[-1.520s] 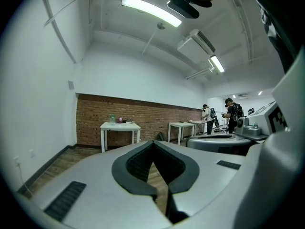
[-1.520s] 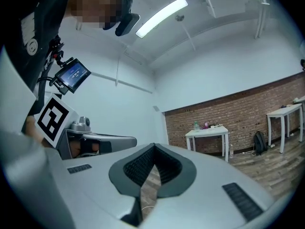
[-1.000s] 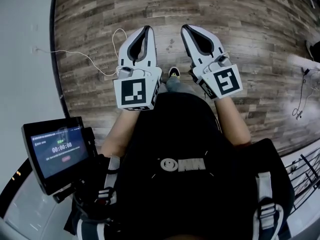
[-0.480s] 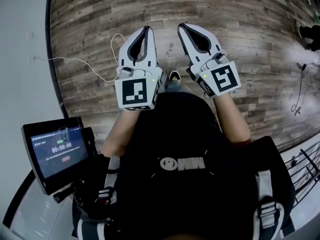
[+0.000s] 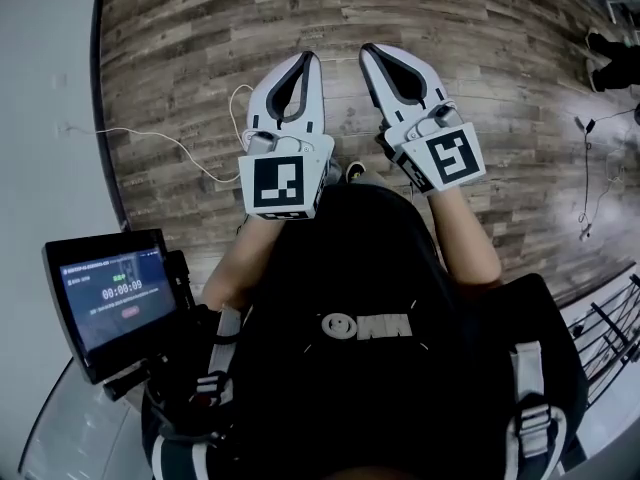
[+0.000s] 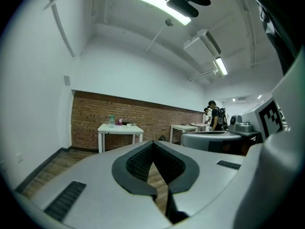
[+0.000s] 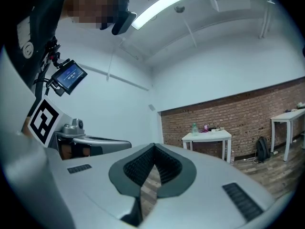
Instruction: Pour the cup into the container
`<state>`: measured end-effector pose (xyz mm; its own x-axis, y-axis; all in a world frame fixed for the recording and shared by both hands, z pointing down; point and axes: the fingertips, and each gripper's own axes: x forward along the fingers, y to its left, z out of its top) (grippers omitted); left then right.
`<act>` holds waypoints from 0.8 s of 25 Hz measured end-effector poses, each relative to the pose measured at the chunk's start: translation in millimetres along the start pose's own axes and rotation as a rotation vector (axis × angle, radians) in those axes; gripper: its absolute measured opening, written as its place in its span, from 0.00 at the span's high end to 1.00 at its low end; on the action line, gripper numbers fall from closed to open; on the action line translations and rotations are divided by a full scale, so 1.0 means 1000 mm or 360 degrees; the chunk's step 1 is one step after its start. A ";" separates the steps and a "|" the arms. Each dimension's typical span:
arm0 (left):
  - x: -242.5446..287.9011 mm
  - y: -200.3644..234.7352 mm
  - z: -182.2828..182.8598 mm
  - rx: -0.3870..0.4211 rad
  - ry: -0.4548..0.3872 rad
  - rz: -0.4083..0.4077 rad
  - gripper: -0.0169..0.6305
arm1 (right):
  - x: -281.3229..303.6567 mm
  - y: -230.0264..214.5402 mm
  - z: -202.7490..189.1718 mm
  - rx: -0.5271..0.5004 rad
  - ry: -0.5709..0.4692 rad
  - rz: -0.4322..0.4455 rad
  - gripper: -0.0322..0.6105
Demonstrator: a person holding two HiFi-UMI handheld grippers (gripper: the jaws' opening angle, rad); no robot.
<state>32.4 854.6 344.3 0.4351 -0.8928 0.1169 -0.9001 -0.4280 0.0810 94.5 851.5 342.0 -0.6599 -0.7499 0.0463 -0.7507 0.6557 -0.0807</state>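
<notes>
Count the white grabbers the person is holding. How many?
2. The left gripper is at the head view's left and the right gripper is beside it, both shut and empty above the wooden floor. None look hidden.

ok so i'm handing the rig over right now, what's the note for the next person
Left gripper: shut, empty, held out over the floor.
Right gripper: shut, empty, beside the left one.
Things: no cup or container can be made out. A far table by the brick wall bears a bottle and small items, too small to tell.
Done: nothing; no pour started.
Left: find cup and container, possibly at that table, grasp the cup, pour.
</notes>
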 end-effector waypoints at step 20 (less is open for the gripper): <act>0.134 0.023 0.006 0.0023 0.0088 0.0056 0.98 | 0.072 -0.122 -0.001 0.0082 -0.0009 0.0016 0.95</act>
<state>70.4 724.2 355.7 0.4034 -0.8983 0.1740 -0.9149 -0.3990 0.0615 138.6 717.3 355.7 -0.6674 -0.7437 0.0396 -0.7412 0.6581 -0.1324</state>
